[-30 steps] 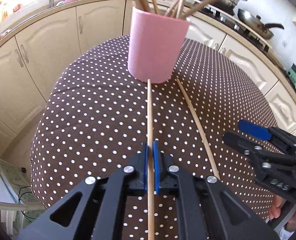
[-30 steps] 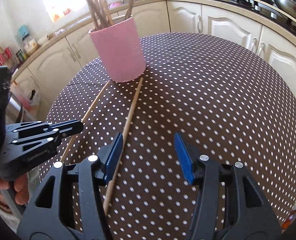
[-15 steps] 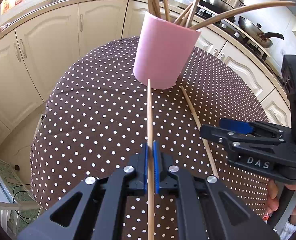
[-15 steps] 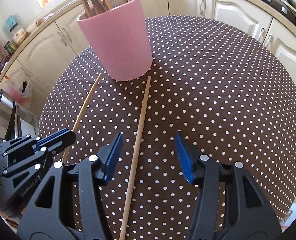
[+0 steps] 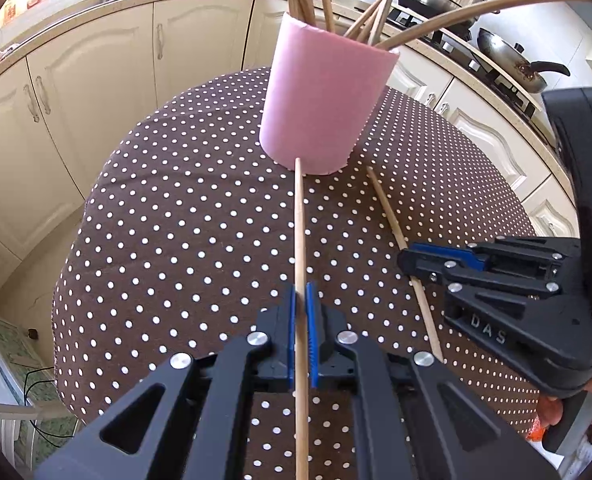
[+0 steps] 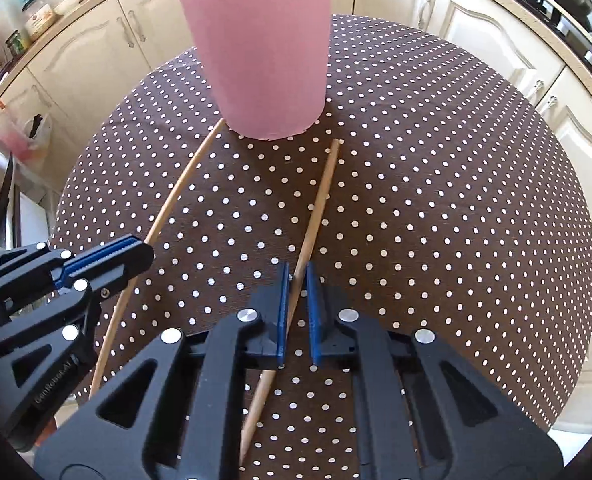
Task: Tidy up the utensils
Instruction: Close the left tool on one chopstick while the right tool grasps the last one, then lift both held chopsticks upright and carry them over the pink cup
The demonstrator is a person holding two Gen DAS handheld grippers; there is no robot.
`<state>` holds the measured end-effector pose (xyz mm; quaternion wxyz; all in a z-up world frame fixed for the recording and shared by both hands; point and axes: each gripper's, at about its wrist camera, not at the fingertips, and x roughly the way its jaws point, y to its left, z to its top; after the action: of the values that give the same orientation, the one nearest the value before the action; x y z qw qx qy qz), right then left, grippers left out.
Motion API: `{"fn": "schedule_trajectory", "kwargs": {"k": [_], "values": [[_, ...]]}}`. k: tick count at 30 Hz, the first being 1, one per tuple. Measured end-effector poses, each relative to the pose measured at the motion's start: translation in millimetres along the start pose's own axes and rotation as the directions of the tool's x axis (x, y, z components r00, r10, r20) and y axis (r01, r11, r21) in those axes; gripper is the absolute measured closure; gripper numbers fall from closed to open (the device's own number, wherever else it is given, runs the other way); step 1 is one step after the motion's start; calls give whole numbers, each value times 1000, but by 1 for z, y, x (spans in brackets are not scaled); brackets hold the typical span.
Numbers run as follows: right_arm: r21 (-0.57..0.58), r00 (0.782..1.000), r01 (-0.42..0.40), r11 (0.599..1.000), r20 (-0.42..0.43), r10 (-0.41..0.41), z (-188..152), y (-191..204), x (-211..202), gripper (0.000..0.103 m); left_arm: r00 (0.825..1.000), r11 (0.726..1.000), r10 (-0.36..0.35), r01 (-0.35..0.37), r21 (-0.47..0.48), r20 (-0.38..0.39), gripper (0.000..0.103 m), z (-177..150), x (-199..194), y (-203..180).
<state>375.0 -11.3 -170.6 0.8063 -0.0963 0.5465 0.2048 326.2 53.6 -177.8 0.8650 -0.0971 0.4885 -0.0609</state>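
Both chopsticks now gripped on the worktop (image 5: 183,216), near its middle, in front of the pink holder (image 5: 320,100). Left gripper (image 5: 303,332) jaws clenched on the left chopstick (image 5: 299,216), whose tip touches the holder's base. Right gripper (image 6: 296,312) jaws closed on the right chopstick (image 6: 316,208), which sits slightly skewed between the pads; its tip lies just short of the holder. Step: pickup. Next: lift both, tip them upright, drop into the holder among the sticks already there. Watch the skewed grip for slip.

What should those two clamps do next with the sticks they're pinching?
Probably lift. The left gripper and right gripper each pinch one chopstick lying on the dotted tablecloth; raising the sticks clears them to go into the pink holder.
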Motion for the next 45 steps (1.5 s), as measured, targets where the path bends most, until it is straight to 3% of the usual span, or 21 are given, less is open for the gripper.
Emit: {"fn": "schedule_trajectory", "kwargs": {"k": [8,13,20,28,39,45], "values": [[71,993,-87,994,83,81,-18,-38,-15,97,997,998,-54,55,-7,48,97,-5,-14,6],[91,976,-129,987,189,110,-38,-60,-42,97,989,996,-93,94,-1,117,97,-8,-29,7],[89,918,-210,974,361,165,-61,-89,-87,97,961,990,-138,129,54,240,97,-16,-60,-4],[81,850,-265,961,490,193,-76,-114,-120,98,913,997,-79,67,43,401,97,-17,-92,-16],[84,757,-310,947,624,192,-60,-120,-151,98,855,997,-74,77,16,513,97,9,-114,-11],[61,693,-288,956,702,164,-54,-114,-173,98,807,996,-79,81,23,585,97,28,-126,-12]]}}
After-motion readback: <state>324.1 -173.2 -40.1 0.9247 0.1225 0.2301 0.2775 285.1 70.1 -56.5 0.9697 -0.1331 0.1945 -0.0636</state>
